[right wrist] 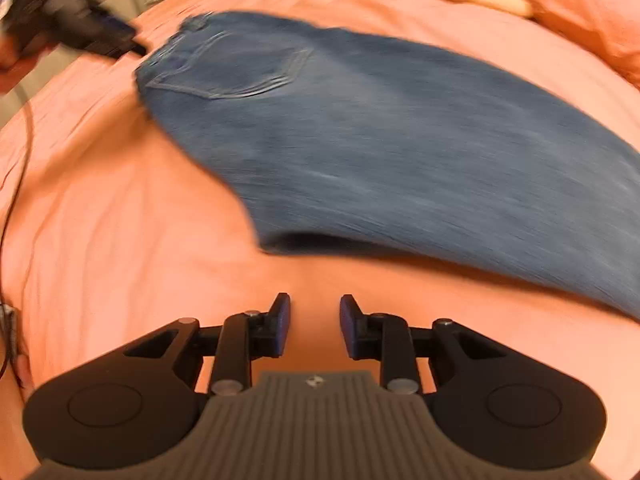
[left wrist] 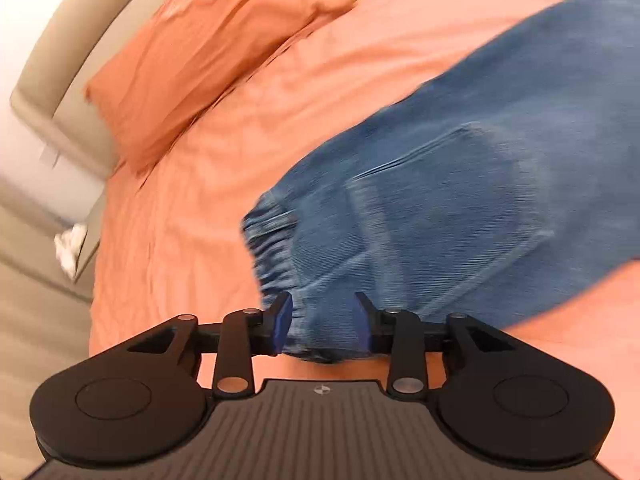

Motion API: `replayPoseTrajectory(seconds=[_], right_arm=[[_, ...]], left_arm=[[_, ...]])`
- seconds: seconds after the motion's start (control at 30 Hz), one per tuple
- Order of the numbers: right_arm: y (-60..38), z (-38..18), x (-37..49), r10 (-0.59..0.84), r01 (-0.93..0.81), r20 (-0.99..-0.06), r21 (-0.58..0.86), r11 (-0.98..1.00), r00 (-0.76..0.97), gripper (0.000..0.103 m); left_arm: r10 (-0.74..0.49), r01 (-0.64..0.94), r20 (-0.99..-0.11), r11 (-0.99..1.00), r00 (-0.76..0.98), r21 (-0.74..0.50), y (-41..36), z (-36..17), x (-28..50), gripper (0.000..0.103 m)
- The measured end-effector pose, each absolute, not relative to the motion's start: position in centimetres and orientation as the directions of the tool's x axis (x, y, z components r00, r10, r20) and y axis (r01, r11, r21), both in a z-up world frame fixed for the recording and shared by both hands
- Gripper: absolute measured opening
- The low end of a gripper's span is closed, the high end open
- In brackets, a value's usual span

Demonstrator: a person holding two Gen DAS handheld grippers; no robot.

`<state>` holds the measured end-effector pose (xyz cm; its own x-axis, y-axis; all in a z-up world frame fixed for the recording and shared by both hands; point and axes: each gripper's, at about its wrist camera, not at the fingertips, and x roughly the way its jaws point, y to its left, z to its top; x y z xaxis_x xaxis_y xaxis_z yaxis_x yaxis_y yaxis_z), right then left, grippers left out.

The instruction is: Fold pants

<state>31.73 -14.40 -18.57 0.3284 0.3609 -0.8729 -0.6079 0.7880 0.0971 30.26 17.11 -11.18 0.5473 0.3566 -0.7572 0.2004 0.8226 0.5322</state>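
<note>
jeans (left wrist: 460,200): blurred by motion; legs cut off at right edge in both views
pillow (left wrist: 192,60): smeared, upper left
white object (left wrist: 70,246): left edge, unidentifiable
left gripper (right wrist: 138,50): upper left, blurred, cropped

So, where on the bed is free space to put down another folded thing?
The bare orange sheet between the blue denim pants and the near bed edge is free. Another free strip lies between the pants and the orange pillow. The bed's middle is covered by the pants.
</note>
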Motion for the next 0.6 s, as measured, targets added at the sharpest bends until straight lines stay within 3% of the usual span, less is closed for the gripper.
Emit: replayPoseTrajectory(seconds=[0.4, 0.6], right_arm=[[-33.9, -14.5, 34.1, 0.087, -0.322, -0.877, -0.080, 0.943, 0.473, 0.026], [-42.0, -14.2, 36.6, -0.017, -0.221, -0.872, -0.143, 0.965, 0.489, 0.031]], left_arm=[[0.150, 0.429, -0.785, 0.769, 0.600, 0.475, 4.4, -12.5, 25.5, 0.046], [0.088, 0.505, -0.822, 0.750, 0.563, 0.426, 0.5, -14.1, 25.9, 0.050]])
